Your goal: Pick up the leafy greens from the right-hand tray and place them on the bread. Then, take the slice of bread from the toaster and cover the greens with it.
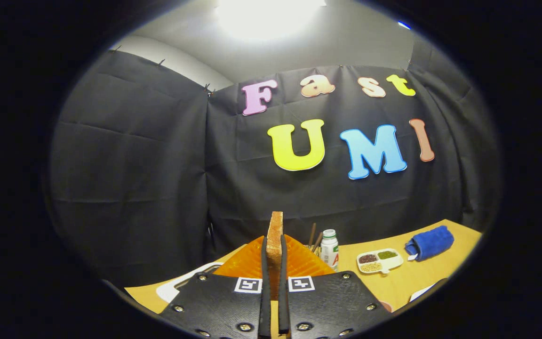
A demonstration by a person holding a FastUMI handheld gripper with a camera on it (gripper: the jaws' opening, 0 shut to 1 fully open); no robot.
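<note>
Our tabletop and what sits on it

We see a wooden table [393, 282] carrying a rolled blue towel [430, 242], a divided dish [379, 261] of grains, a small white bottle [330, 248] and an orange tray [247, 263].

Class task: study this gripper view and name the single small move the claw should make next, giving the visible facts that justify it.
Probably carry the bread slice across and lower it toward the greens. The claw is shut on the slice, both fingers pressing its faces, and holds it upright, lifted above the orange tray. The greens' spot lies below this view, so aim is a guess.
</note>
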